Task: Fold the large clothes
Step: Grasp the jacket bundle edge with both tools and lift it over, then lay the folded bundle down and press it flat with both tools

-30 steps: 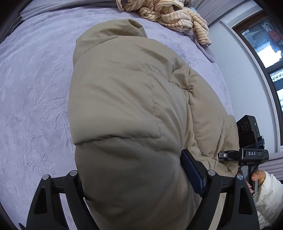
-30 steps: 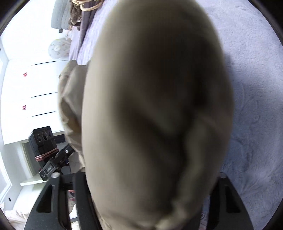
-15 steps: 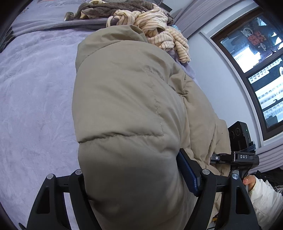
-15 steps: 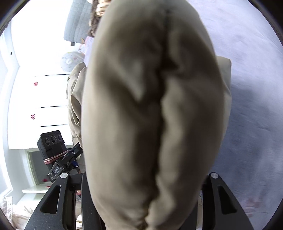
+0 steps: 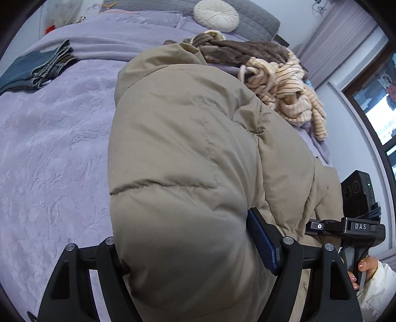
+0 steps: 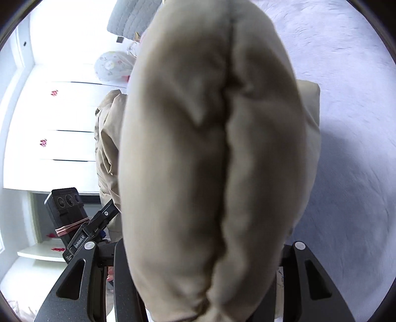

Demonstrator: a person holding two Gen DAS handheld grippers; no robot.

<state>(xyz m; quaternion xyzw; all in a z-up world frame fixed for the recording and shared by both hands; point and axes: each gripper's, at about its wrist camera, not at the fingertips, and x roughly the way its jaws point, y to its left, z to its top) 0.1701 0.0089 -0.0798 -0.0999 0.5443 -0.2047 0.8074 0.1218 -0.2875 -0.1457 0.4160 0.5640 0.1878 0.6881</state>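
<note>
A large tan puffer jacket (image 5: 188, 153) lies across the lilac bedspread (image 5: 49, 153) and fills both views. My left gripper (image 5: 188, 257) is shut on a thick padded fold of it; the blue pad of the right finger (image 5: 259, 244) presses into the fabric. My right gripper (image 6: 205, 267) is shut on another bulky fold of the jacket (image 6: 210, 148), which hides its fingertips. The right gripper's body shows in the left wrist view (image 5: 346, 226), and the left gripper's body shows in the right wrist view (image 6: 81, 230).
A pile of striped cream and brown clothes (image 5: 277, 81) lies behind the jacket. Folded dark jeans (image 5: 34, 69) sit at the far left of the bed. A round white cushion (image 5: 216, 14) is at the headboard. White wardrobe doors (image 6: 49, 123) stand beside the bed.
Both grippers have lifted and tilted up with the jacket still held; more of the far bed, the jeans and the cushion have come into the left view.
</note>
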